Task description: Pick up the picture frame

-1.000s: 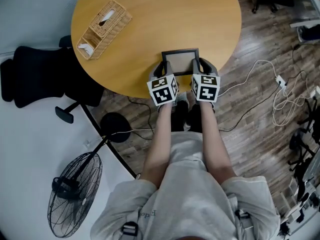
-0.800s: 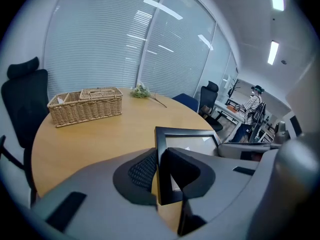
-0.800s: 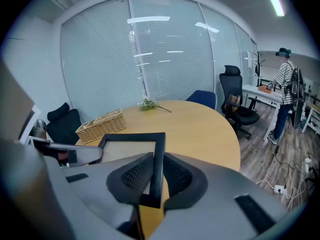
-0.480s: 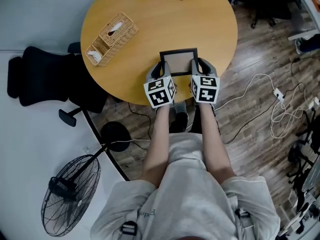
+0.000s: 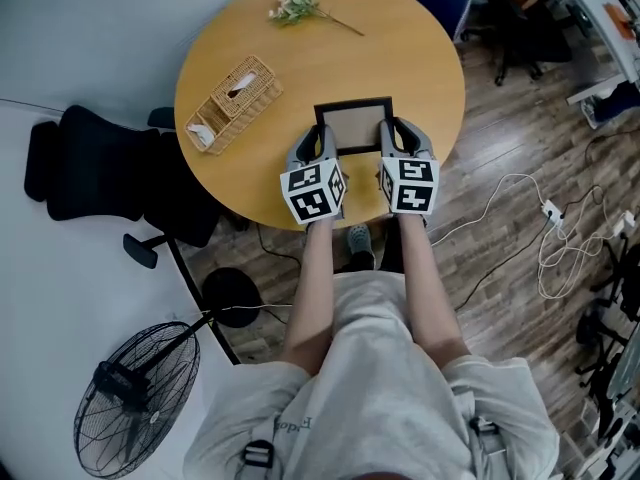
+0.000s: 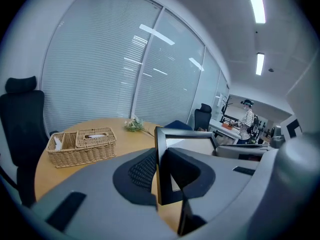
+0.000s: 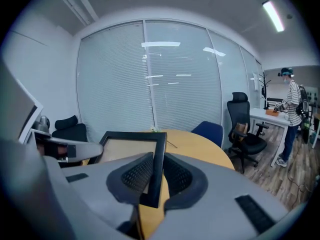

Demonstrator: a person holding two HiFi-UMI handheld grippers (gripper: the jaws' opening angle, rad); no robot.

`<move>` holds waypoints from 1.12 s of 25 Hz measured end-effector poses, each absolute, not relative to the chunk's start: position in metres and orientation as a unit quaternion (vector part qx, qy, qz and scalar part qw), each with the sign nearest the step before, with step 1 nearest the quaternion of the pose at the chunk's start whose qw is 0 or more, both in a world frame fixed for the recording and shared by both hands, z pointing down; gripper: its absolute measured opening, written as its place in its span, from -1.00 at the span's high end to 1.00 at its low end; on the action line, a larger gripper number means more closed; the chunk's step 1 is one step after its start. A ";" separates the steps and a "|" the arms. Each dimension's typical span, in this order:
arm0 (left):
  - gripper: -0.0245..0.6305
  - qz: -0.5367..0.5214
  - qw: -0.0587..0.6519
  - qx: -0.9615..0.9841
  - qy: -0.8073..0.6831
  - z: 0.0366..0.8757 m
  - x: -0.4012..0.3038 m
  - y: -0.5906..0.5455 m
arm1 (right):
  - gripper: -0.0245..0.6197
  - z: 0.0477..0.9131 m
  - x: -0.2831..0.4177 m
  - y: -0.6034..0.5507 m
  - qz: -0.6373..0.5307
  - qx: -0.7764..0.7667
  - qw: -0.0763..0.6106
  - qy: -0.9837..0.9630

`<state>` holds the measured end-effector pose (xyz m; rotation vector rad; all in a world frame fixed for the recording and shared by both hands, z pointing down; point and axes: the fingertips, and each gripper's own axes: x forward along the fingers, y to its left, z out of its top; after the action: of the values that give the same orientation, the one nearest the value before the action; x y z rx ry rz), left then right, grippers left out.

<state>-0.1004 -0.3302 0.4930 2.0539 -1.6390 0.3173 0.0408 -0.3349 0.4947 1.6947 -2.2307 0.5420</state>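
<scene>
**Q:** Tool state, L side?

**A:** L gripper (image 5: 318,144) is clamped on the frame (image 5: 352,126), on its left bar. In the left gripper view the bar runs between the pads (image 6: 142,170), both pressing on it.

**Q:** R side?

**A:** Same. R gripper (image 5: 396,138) is clamped on the right bar. In the right gripper view the near corner sits between the mesh pads (image 7: 134,175), gap closed onto it.

**Q:** Frame position?

**A:** Head view: upper ctr, over the near edge of the round table (image 5: 410,58), between the two grippers. It is a black border w/ a pale panel. In both gripper views it tilts w/ the far bar up, and tabletop shows under the near corner. It looks clear of the table, but contact can't be ruled out.

**Q:** Other items on the table?

**A:** Basket (image 5: 233,103) is left of the frame, well apart from it. Flowers (image 5: 297,6) lie at the far edge, top ctr.

**Q:** Surroundings?

**A:** Black chair (image 5: 95,173) at left. Fan (image 5: 130,393) on the floor, lower left. Cables (image 5: 545,238) on the wood floor at right. Person (image 7: 290,114) stands by a desk at the right edge of the right gripper view.
</scene>
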 end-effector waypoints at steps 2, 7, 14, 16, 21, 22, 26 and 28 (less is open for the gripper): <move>0.66 0.109 0.236 0.755 -0.602 0.480 -0.105 -0.331 | 0.70 0.482 0.037 -0.336 0.177 0.586 0.136 -0.779; 0.66 0.092 0.211 0.758 -0.611 0.452 -0.112 -0.331 | 0.70 0.453 0.029 -0.339 0.156 0.582 0.116 -0.790; 0.65 0.072 0.179 0.759 -0.622 0.420 -0.126 -0.327 | 0.70 0.423 0.014 -0.338 0.134 0.574 0.092 -0.803; 0.65 0.064 0.168 0.761 -0.623 0.411 -0.129 -0.325 | 0.70 0.414 0.012 -0.337 0.124 0.572 0.085 -0.806; 0.65 0.047 0.137 0.766 -0.626 0.383 -0.131 -0.324 | 0.70 0.387 0.010 -0.337 0.102 0.571 0.064 -0.812; 0.65 0.043 0.133 0.768 -0.625 0.378 -0.131 -0.324 | 0.70 0.382 0.010 -0.337 0.097 0.571 0.060 -0.813; 0.65 0.030 0.115 0.773 -0.623 0.359 -0.129 -0.324 | 0.70 0.362 0.011 -0.338 0.080 0.572 0.047 -0.815; 0.65 0.025 0.109 0.774 -0.623 0.351 -0.128 -0.324 | 0.70 0.353 0.012 -0.338 0.074 0.571 0.041 -0.817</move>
<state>-0.1285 -0.3239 0.3510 2.2768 -1.8318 0.0732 0.0119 -0.3376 0.3534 1.7488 -2.5007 0.2272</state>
